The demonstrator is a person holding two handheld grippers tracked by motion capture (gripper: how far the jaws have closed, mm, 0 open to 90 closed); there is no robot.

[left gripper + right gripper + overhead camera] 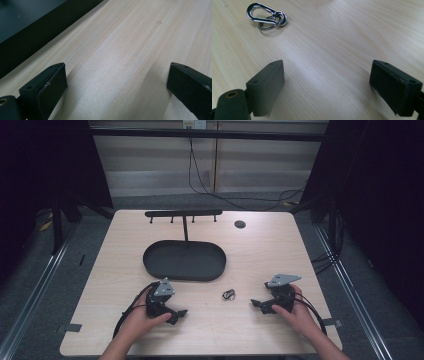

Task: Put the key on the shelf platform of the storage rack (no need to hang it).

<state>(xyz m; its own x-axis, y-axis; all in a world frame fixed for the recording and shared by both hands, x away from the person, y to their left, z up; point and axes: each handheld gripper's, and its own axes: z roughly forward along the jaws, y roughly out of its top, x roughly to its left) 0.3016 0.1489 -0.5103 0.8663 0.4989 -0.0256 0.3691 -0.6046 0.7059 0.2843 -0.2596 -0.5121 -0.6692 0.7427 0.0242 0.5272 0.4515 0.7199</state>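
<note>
While both grippers rest low on the table (260, 245) with nothing between their jaws, the work looks barely begun. The small silver carabiner clip (229, 295) with its key rings lies loose on the bare wood between the two hands, nearer the right gripper (257, 304) than the left gripper (179, 315). In the right gripper view the carabiner clip (265, 16) sits ahead and off to the left of the spread jaws, well apart from them, so no grasp has been made. The left gripper view shows its jaws spread wide over plain wood, with the dark wall of the tray (37, 35) off to one side. Behind the clip stands the black oval tray (184, 261), whose upright post carries a hook bar (183, 213); nothing hangs from the hooks and nothing lies in the tray. My judgement is that everything remains to do: reach the clip, pinch it, lift it, and bring it to the stand, likely onto a hook
</note>
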